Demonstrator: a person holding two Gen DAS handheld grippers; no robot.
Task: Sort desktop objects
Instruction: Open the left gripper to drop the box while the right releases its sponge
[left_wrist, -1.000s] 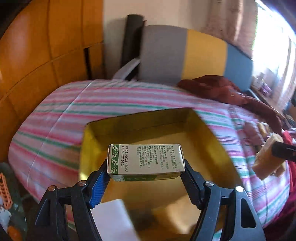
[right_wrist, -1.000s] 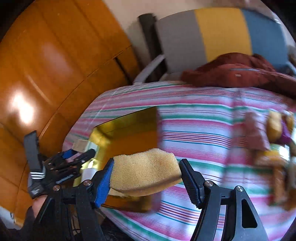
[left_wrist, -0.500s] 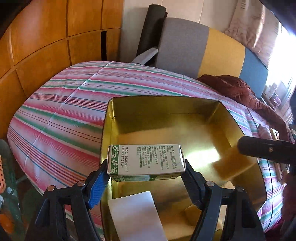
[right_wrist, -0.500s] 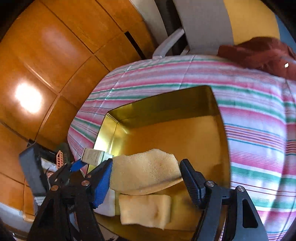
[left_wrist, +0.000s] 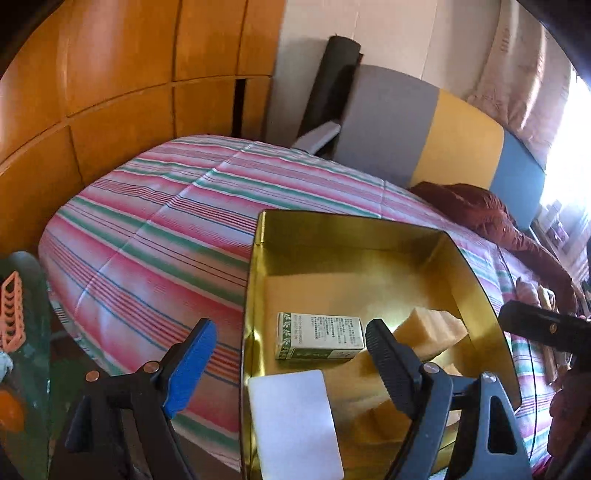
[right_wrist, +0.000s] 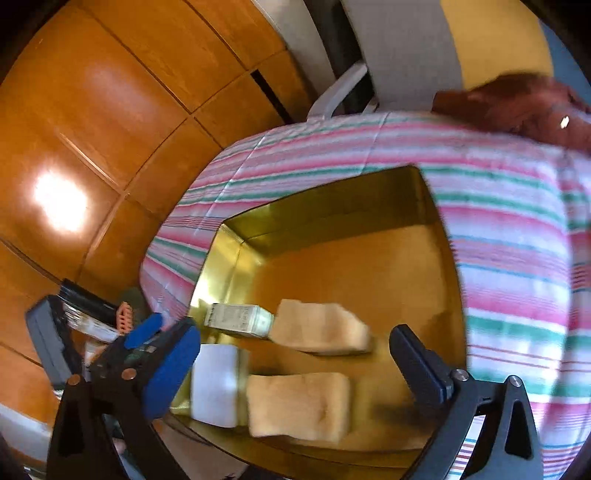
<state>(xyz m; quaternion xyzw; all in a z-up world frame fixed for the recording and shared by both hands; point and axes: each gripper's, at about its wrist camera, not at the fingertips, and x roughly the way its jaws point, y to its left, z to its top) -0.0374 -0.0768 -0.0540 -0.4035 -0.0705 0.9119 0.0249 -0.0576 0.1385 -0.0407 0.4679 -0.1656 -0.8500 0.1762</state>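
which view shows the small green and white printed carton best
Left wrist view: the small green and white printed carton lies sharp inside the gold metal tray, print facing up. The right wrist view shows it blurred, half hidden behind a yellow sponge.

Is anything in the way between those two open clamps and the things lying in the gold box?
Nothing visible is. The left gripper and right gripper are both opening with nothing held, above the gold box. The small carton, sponges and white block lie uncovered inside.
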